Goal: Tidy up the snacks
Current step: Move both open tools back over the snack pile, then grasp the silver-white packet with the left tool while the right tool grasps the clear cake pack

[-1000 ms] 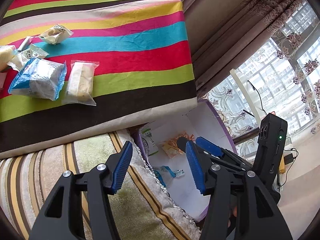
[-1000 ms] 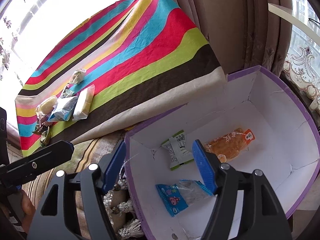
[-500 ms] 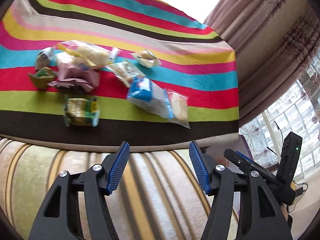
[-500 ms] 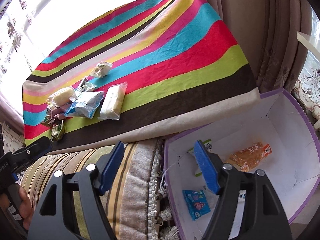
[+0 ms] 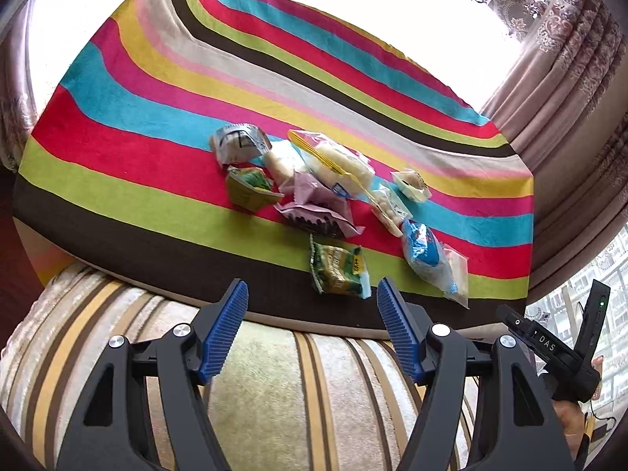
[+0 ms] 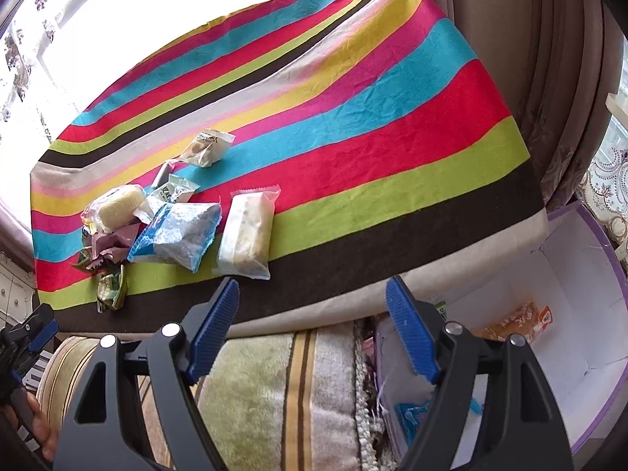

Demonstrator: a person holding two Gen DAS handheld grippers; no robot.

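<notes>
Several snack packets lie in a loose pile on a striped cloth (image 5: 157, 149): a green packet (image 5: 338, 271) nearest the front edge, a blue-and-white bag (image 5: 426, 255), a pink wrapper (image 5: 314, 212). My left gripper (image 5: 312, 327) is open and empty, just short of the green packet. In the right wrist view the blue bag (image 6: 180, 231) and a clear packet of pale pieces (image 6: 249, 231) lie ahead. My right gripper (image 6: 314, 325) is open and empty above the cushion edge. A white box with a purple rim (image 6: 612, 274) at right holds an orange packet (image 6: 514, 324) and a blue packet (image 6: 416, 416).
A striped, plush sofa cushion (image 5: 274, 384) runs below the cloth's front edge. Curtains (image 6: 549, 78) hang at the right, bright windows behind. The right gripper's body (image 5: 557, 353) shows at the right of the left wrist view.
Both grippers have swung left, away from the box and toward the snack pile on the cloth. The left now faces the pile straight on. Both stayed open.
</notes>
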